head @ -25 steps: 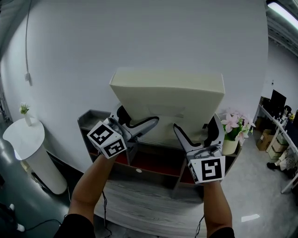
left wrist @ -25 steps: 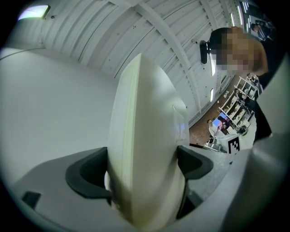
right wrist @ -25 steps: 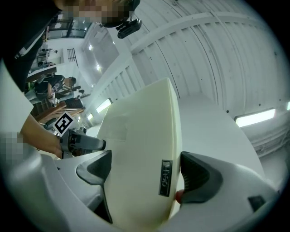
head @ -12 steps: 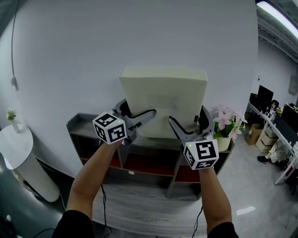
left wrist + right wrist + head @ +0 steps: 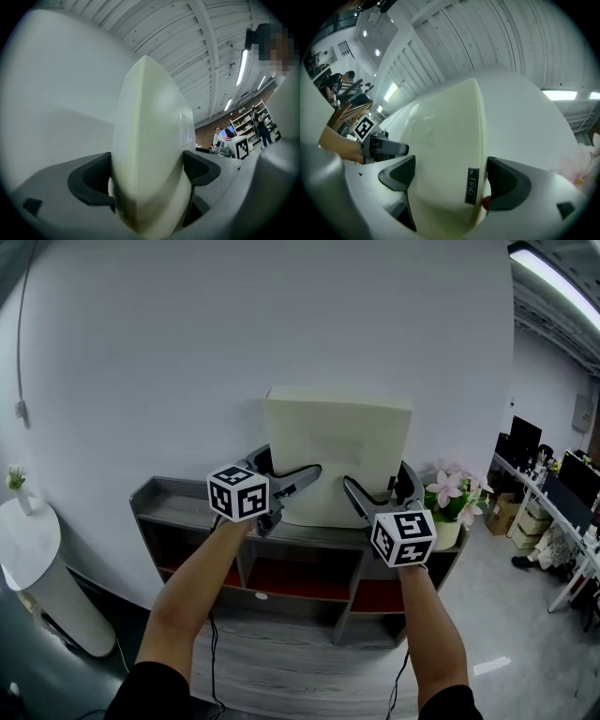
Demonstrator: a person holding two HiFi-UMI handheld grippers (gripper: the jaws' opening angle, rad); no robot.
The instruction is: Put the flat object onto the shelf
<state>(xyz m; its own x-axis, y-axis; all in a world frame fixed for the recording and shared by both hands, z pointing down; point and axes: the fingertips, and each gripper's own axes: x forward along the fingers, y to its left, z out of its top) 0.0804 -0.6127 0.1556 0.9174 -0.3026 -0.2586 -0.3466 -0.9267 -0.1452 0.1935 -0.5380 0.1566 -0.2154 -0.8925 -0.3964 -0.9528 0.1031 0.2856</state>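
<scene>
I held the cream flat rectangular panel (image 5: pixel 337 456) upright on top of the grey open-fronted shelf unit (image 5: pixel 173 495), near the white wall (image 5: pixel 187 352). My left gripper (image 5: pixel 147 176) and right gripper (image 5: pixel 450 180) each clamped a lower corner (pink potted flowers (image 5: pixel 450 495) stood at right).

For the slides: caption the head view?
Left claw and right claw grip a flat cream panel upright over the grey shelf unit.
</scene>
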